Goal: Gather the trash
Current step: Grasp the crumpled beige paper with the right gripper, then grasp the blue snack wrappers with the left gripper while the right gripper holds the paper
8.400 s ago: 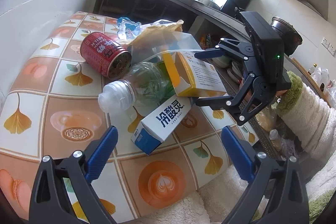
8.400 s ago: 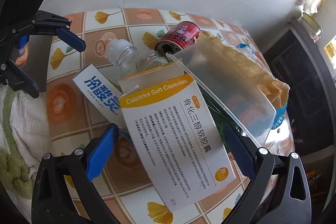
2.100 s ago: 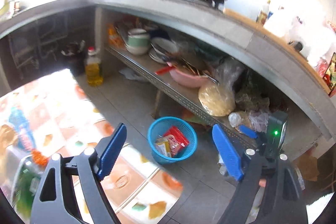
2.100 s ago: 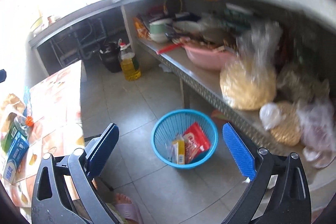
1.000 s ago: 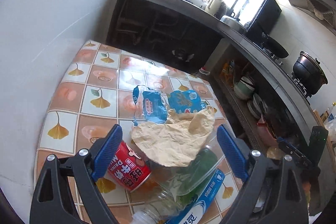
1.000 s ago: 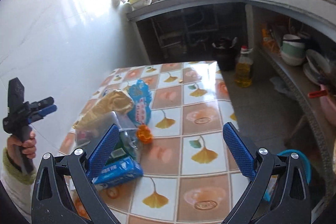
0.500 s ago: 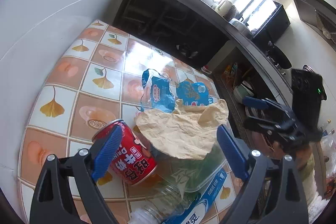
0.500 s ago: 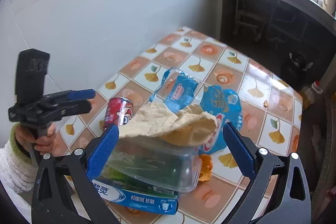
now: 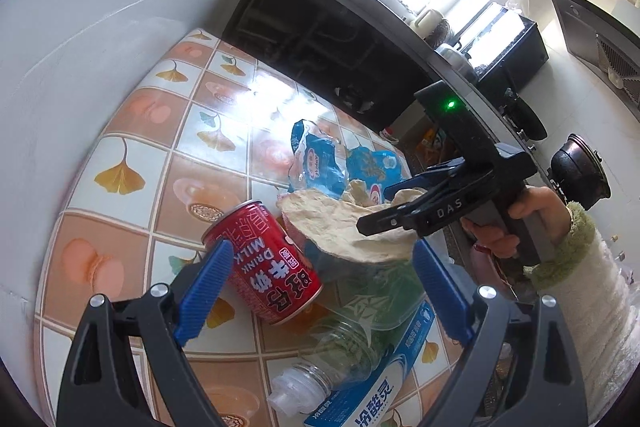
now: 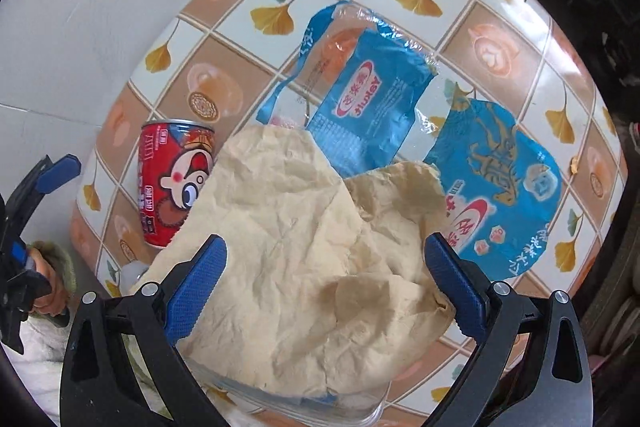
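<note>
red can (image 9: 267,262) on side, top toward wall | left gripper (image 9: 320,291) jaws wide | right gripper (image 10: 322,287) jaws wide

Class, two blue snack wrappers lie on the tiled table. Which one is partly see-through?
The blue wrapper with the red oval logo, nearer the wall: its upper part is clear film showing the tiles. The other blue wrapper, printed with a tiger, is opaque.

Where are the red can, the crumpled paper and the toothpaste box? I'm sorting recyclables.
red can (image 9: 276,273): left wrist view, on its printed side.
crumpled paper (image 10: 288,247): right wrist view, on its creased middle.
toothpaste box (image 9: 372,391): left wrist view, on its blue printed face.
</note>
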`<state>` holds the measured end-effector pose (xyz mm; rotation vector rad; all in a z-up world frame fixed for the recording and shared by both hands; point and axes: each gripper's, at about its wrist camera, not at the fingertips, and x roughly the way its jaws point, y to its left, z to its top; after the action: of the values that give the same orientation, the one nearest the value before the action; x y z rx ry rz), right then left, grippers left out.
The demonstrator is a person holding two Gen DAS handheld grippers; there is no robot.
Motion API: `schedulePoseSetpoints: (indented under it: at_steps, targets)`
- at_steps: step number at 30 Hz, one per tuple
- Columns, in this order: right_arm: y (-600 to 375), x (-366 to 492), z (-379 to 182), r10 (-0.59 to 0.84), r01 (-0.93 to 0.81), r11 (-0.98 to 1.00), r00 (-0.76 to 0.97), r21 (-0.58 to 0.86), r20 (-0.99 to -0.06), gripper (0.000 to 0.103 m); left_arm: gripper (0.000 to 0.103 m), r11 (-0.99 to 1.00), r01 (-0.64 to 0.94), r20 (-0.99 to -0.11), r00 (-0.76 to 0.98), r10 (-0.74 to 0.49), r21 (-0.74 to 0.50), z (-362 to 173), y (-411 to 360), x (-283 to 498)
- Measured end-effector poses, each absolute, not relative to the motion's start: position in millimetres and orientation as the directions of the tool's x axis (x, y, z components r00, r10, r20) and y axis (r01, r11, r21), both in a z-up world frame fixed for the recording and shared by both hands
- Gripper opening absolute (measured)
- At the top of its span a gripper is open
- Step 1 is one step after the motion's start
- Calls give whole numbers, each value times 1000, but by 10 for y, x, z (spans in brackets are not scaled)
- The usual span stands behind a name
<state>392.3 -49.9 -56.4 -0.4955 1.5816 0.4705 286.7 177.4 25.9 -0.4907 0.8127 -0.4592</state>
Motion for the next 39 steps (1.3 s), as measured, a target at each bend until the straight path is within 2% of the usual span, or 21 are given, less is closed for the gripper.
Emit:
schedulePoseSetpoints:
  at_steps: [3, 9, 11, 15, 16, 20, 23, 29, 34, 39]
  targets:
    - [-513, 3914, -695, -57, -559, 829, -66, -11, -996, 93, 89, 785, 185, -563, 601, -567, -592, 196, 1825, 2866]
    - [-569, 3937, -806, -14, -507, 862, -72, 24, -997, 72, 89, 780, 167, -564, 602, -565, -603, 141, 1892, 2858]
    - [-588, 3931, -809, -12, -499, 866, -65, 22, -998, 55, 89, 781, 163, -564, 606, -562, -603, 143, 1908, 2853]
    - [-661, 3920, -731, 10, -476, 879, -50, 33, -999, 35, 89, 785, 157, -564, 612, -554, -600, 156, 1930, 2845]
    - [-676, 3909, -694, 21, -473, 880, -40, 37, -999, 27, 89, 785, 156, -565, 613, -553, -599, 158, 1929, 2836]
    - [-732, 3921, -442, 78, -469, 881, 19, 60, -997, 13, 89, 790, 149, -568, 619, -543, -594, 179, 1920, 2819]
    - [-818, 3895, -242, 125, -461, 884, 68, 80, -990, 7, 89, 792, 147, -565, 625, -539, -593, 214, 1899, 2815]
    - [-1082, 3793, 343, 250, -416, 900, 245, 132, -937, 6, 89, 797, 174, -548, 642, -537, -578, 378, 1816, 2821]
    - [-1484, 3578, 906, 363, -375, 904, 414, 207, -835, 5, 89, 799, 205, -561, 614, -554, -565, 483, 1633, 2989]
    - [-1985, 3272, 1202, 397, -335, 910, 532, 244, -748, 5, 89, 794, 213, -615, 530, -583, -569, 463, 1315, 3355]
